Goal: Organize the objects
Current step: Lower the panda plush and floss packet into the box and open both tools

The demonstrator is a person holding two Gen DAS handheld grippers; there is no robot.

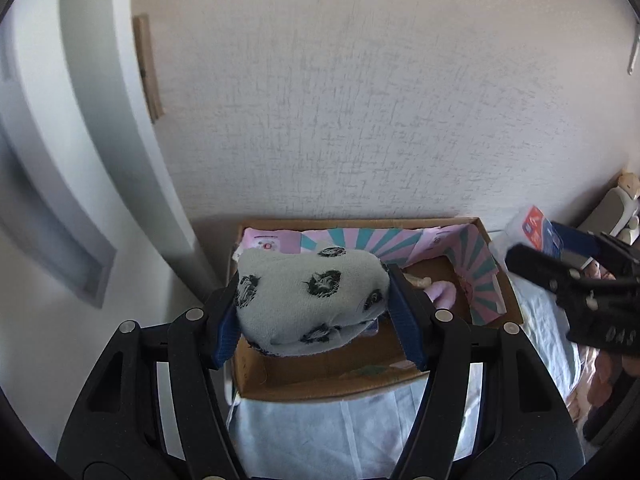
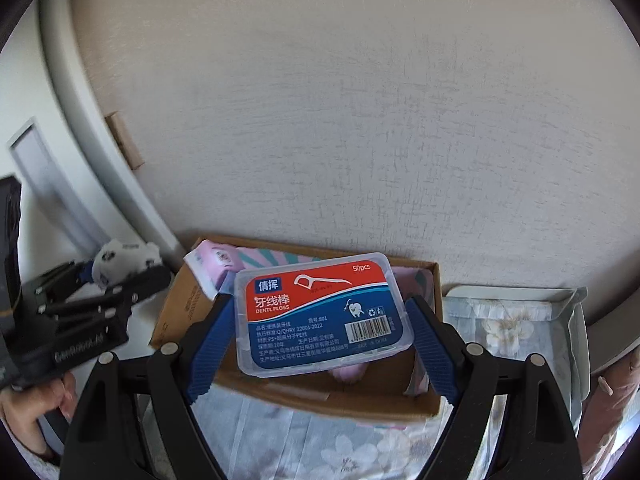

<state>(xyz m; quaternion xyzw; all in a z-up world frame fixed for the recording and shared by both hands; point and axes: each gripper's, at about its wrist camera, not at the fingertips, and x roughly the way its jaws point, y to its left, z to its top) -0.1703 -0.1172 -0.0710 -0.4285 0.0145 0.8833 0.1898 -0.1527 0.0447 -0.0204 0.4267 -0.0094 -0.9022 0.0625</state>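
Note:
My left gripper point(image 1: 314, 300) is shut on a rolled grey sock with black spots point(image 1: 308, 300) and holds it above the near left part of an open cardboard box point(image 1: 320, 384). My right gripper point(image 2: 322, 328) is shut on a clear plastic dental floss box with a red and blue label point(image 2: 320, 312), held above the same cardboard box point(image 2: 176, 312). The right gripper also shows at the right of the left wrist view point(image 1: 516, 248). The left gripper with the sock shows at the left of the right wrist view point(image 2: 120, 264).
The cardboard box stands against a textured wall point(image 1: 360, 100) on a pale floral bedcover point(image 2: 320, 440). It holds a pink and teal striped carton point(image 1: 476, 264) and pink items point(image 1: 442, 294). A grey tray point(image 2: 568, 312) lies right of the box. A white door frame point(image 1: 120, 140) is at the left.

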